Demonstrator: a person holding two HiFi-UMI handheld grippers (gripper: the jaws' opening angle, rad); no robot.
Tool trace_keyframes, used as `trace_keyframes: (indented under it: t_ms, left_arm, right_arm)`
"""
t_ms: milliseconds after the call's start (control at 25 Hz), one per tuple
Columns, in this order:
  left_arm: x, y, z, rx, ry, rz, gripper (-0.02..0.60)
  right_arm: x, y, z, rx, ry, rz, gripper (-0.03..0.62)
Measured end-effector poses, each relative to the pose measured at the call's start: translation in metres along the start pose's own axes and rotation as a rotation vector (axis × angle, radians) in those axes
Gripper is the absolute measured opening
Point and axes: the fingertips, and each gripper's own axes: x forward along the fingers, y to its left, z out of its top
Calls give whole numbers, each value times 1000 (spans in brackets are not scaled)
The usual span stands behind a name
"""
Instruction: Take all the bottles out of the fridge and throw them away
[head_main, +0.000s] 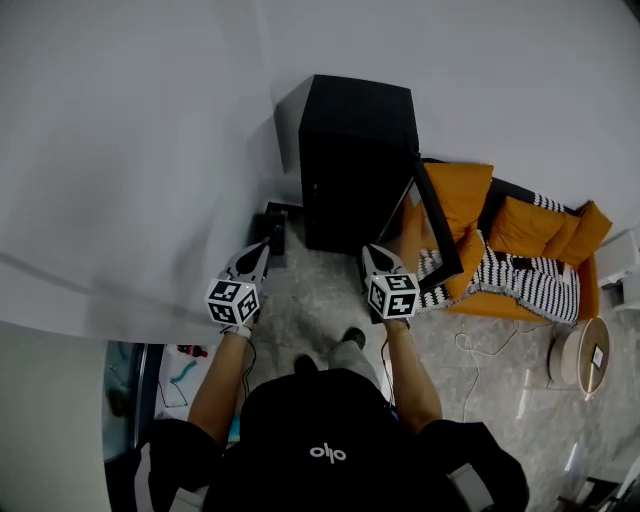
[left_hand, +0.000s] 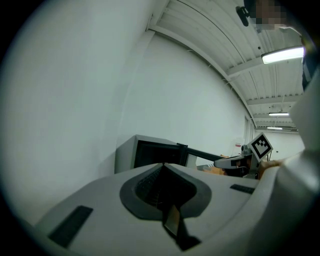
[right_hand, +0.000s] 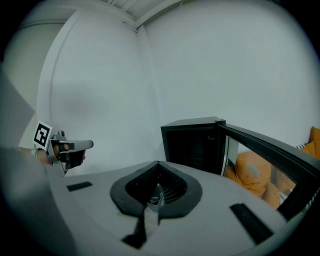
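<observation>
Black fridge stands with its door open; what is inside the dark compartment cannot be told. Left gripper and right gripper keep jaws closed together, holding nothing.

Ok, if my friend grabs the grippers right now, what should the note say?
Left gripper: shut, empty.
Right gripper: shut, empty.
Both are held out toward the black mini fridge, not touching it.
Its door is already open, swung to the right.
Inside looks dark; no bottles can be made out.
Done: door open.
To do: take out every bottle and throw them away.
</observation>
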Motion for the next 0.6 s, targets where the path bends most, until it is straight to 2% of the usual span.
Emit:
trace_keyframes:
  t_ms: [320,600]
  left_arm:
    - [-40,1,-15,-4,-6,39,6]
    - [-53,-7,-16,-4,-7,35,7]
  right_arm:
    - [-16,32,-22,-17,6,27,8]
    - [-26,53,-25,-43,1,51,8]
